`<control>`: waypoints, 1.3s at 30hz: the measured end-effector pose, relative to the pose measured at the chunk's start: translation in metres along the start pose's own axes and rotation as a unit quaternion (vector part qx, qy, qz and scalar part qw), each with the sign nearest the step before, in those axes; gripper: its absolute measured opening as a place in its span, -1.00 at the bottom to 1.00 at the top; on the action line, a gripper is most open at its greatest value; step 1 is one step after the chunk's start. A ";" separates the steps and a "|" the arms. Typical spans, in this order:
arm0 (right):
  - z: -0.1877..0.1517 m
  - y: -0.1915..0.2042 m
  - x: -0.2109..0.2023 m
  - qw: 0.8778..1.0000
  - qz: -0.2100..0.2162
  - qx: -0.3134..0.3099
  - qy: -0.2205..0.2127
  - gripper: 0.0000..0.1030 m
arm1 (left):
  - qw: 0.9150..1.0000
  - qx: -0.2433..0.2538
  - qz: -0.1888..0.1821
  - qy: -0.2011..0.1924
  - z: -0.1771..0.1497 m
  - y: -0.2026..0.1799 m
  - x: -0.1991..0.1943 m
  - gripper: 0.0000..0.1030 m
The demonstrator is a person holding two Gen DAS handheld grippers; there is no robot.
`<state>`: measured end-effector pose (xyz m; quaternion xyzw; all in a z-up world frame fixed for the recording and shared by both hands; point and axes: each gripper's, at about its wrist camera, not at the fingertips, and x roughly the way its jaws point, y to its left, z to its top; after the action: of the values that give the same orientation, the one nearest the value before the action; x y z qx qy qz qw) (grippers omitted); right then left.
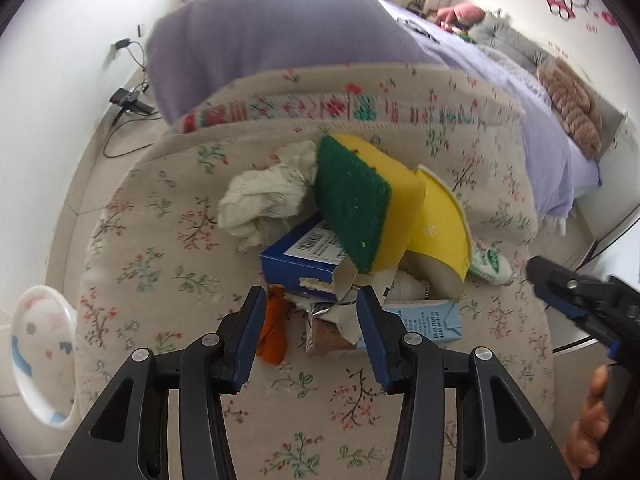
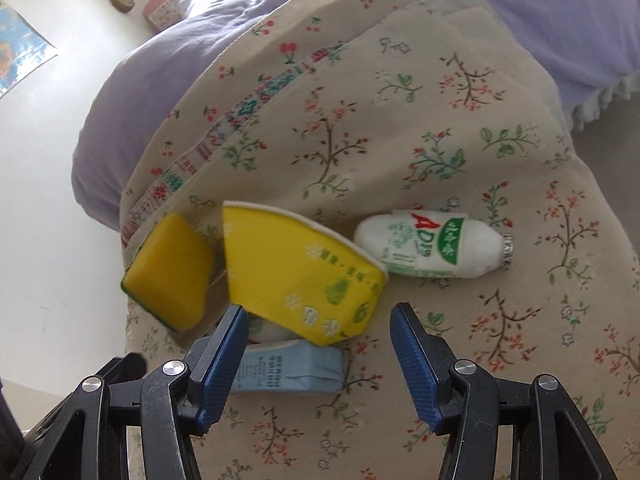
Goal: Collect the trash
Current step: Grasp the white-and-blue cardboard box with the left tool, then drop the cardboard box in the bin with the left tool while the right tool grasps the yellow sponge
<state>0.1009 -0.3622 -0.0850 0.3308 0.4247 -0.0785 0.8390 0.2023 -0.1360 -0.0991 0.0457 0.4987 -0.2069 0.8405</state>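
**Kid:** What were your fingers doing?

**Me:** My left gripper (image 1: 311, 300) was wide apart, holding nothing, just before the trash pile. My right gripper (image 2: 316, 328) gaped too, by the flat yellow cup (image 2: 298, 276).

**Kid:** What could go wrong?

**Me:** I thought the squishy sponge (image 1: 366, 204), leaning on the stiff blue box (image 1: 304, 256), might tumble. The smooth round bottle (image 2: 430, 246) could roll on the soft flowery cloth (image 2: 460, 360).
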 end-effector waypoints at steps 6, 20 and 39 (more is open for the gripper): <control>0.005 -0.007 0.001 1.000 -0.003 -0.011 -0.007 0.24 | 1.000 0.010 0.008 0.010 0.007 -0.004 0.028 -0.03; 0.011 0.014 0.015 0.998 0.011 -0.055 -0.014 0.24 | 1.000 0.010 -0.019 -0.006 0.014 0.012 0.031 -0.74; 0.017 0.038 0.038 0.996 0.021 -0.082 -0.016 0.24 | 0.993 -0.061 -0.101 0.020 -0.012 0.057 -0.034 -0.98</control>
<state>0.1514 -0.3376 -0.0887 0.2682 0.4090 -0.0310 0.8717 0.2007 -0.0710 -0.0836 -0.0521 0.5288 -0.2592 0.8065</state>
